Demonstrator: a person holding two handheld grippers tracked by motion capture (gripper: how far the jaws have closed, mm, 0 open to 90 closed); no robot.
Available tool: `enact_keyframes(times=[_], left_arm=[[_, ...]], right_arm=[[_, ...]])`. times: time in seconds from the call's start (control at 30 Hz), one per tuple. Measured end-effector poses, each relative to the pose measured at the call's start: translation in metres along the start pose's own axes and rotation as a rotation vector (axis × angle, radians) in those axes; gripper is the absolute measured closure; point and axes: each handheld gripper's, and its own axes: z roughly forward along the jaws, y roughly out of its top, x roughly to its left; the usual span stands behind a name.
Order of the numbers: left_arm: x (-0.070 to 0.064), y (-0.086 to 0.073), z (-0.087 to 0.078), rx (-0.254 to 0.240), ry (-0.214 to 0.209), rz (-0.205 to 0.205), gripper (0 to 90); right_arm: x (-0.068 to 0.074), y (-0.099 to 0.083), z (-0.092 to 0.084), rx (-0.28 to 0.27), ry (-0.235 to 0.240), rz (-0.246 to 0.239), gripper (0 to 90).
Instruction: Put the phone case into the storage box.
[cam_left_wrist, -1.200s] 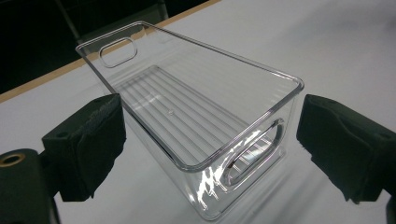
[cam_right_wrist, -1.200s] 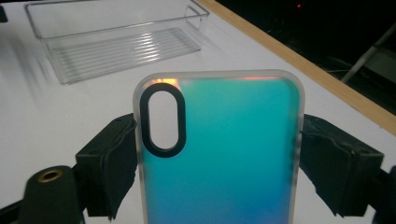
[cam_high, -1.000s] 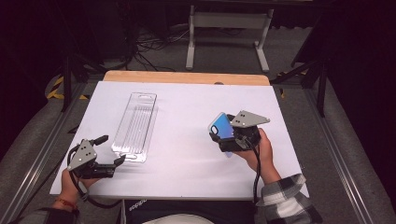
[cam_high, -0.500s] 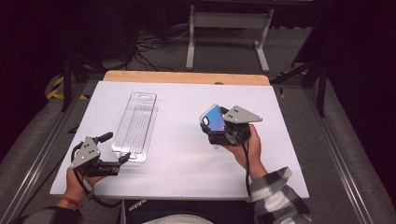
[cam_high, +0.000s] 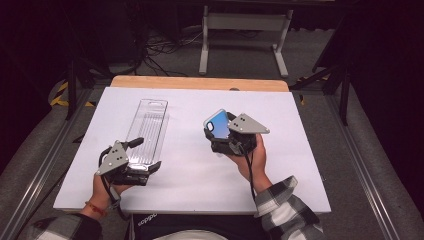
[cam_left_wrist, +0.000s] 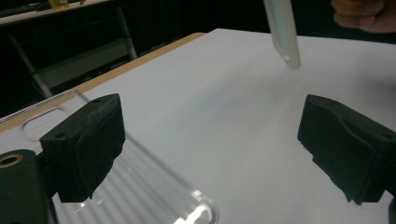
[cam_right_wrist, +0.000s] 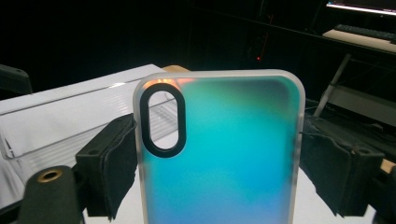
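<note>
A phone case (cam_high: 217, 123), teal-blue with a frosted rim and an oval camera cut-out, stands upright in my right gripper (cam_high: 216, 134), held above the middle of the white table. In the right gripper view both pads press the edges of the phone case (cam_right_wrist: 224, 154), so the right gripper (cam_right_wrist: 219, 175) is shut on it. A long clear plastic package (cam_high: 148, 125) lies on the left of the table. My left gripper (cam_high: 146, 156) is open at its near end. The left gripper (cam_left_wrist: 210, 144) has the package's corner (cam_left_wrist: 140, 186) low beside its left jaw, with no pad pressing it.
The white sheet (cam_high: 300, 150) covers a wooden table whose far edge (cam_high: 200, 82) shows. A metal stand (cam_high: 245, 22) and cables sit on the dark floor beyond. The person's plaid sleeve (cam_high: 285, 205) comes in at the bottom right.
The right gripper has carried the phone case leftward toward the table's middle. The left gripper has moved right and slightly up, to the near end of the clear package.
</note>
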Motion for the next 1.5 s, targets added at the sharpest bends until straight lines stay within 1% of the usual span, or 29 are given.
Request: enact_keyframes(times=[0.03,0.07,0.1,0.13,0.17,0.2,0.23,0.27,0.37,0.43,0.47,0.5,0.53,0.57,0.63,0.7,0.73,0.77,0.8,0.87,0.97,1.03,1.07,1.1,1.13,1.17,1.27,1.4,1.5], left_arm=[[-0.003,0.002,0.006,-0.007,-0.011,-0.003,8.5],[-0.005,0.003,0.01,-0.003,-0.017,0.004,8.6],[-0.009,0.004,0.015,0.0,-0.031,0.003,8.7],[-0.016,0.006,0.025,0.004,-0.051,0.024,9.1],[-0.016,0.006,0.025,0.004,-0.051,0.024,9.3],[-0.024,0.008,0.035,-0.015,-0.08,0.011,10.8],[-0.024,0.008,0.035,-0.015,-0.08,0.011,12.0],[-0.027,0.01,0.039,-0.013,-0.093,0.013,12.0],[-0.037,0.017,0.052,-0.041,-0.139,-0.001,15.7],[-0.041,0.021,0.061,-0.053,-0.152,0.008,19.1],[-0.043,0.022,0.063,-0.058,-0.159,0.006,21.7],[-0.045,0.024,0.067,-0.077,-0.153,0.007,24.2],[-0.045,0.024,0.067,-0.077,-0.153,0.007,28.6],[-0.046,0.025,0.069,-0.088,-0.156,0.001,30.7],[-0.046,0.028,0.074,-0.091,-0.15,-0.007,32.4],[-0.046,0.029,0.078,-0.107,-0.143,-0.02,36.3],[-0.045,0.03,0.08,-0.113,-0.144,-0.016,39.4],[-0.045,0.03,0.08,-0.113,-0.144,-0.016,44.4],[-0.045,0.031,0.08,-0.104,-0.149,-0.014,44.4],[-0.045,0.032,0.081,-0.119,-0.148,-0.02,50.7],[-0.046,0.034,0.081,-0.125,-0.142,-0.024,59.0],[-0.046,0.034,0.081,-0.138,-0.116,-0.012,62.2],[-0.046,0.034,0.081,-0.143,-0.115,-0.013,65.1],[-0.047,0.035,0.081,-0.143,-0.106,-0.009,65.9],[-0.046,0.035,0.08,-0.137,-0.109,-0.001,67.2],[-0.046,0.035,0.079,-0.139,-0.107,0.003,71.4],[-0.046,0.035,0.079,-0.13,-0.089,0.022,73.1],[-0.045,0.035,0.079,-0.131,-0.084,0.021,74.8],[-0.043,0.036,0.078,-0.13,-0.082,0.015,77.3]], right_arm=[[0.001,0.0,0.001,-0.004,0.006,0.005,17.3],[0.003,0.0,0.002,-0.008,0.001,0.01,17.3],[0.004,0.0,0.003,-0.018,0.018,0.025,17.3],[0.005,0.001,0.004,-0.025,0.019,0.035,17.3],[0.006,0.001,0.004,-0.032,0.024,0.044,17.2],[0.007,0.001,0.004,-0.039,0.04,0.058,17.3],[0.009,0.001,0.004,-0.049,0.046,0.069,17.3],[0.009,0.001,0.004,-0.049,0.046,0.069,17.3],[0.015,0.001,0.003,-0.067,0.05,0.066,17.3],[0.02,0.0,0.003,-0.079,0.05,0.063,17.3],[0.022,0.0,0.003,-0.08,0.051,0.058,17.2],[0.023,0.0,0.003,-0.083,0.051,0.059,17.3],[0.024,-0.001,0.002,-0.086,0.051,0.062,17.3],[0.024,-0.001,0.002,-0.086,0.051,0.062,17.3],[0.026,-0.001,0.002,-0.092,0.053,0.064,17.2],[0.028,-0.003,0.002,-0.091,0.051,0.066,17.2],[0.029,-0.003,0.002,-0.094,0.051,0.066,17.2],[0.029,-0.003,0.002,-0.094,0.051,0.066,17.2],[0.03,-0.003,0.002,-0.098,0.044,0.06,17.2],[0.032,-0.004,0.002,-0.098,0.041,0.052,17.2],[0.034,-0.005,0.002,-0.104,0.038,0.05,17.2],[0.036,-0.006,0.002,-0.106,0.034,0.044,17.2],[0.036,-0.007,0.002,-0.11,0.036,0.038,17.2],[0.037,-0.007,0.002,-0.109,0.029,0.033,17.2],[0.038,-0.008,0.002,-0.118,0.027,0.031,17.2],[0.037,-0.009,0.001,-0.126,0.026,0.031,17.2],[0.036,-0.009,0.001,-0.131,0.022,0.038,17.2],[0.036,-0.011,0.0,-0.131,0.018,0.044,17.2],[0.038,-0.01,-0.001,-0.133,0.015,0.033,17.2]])
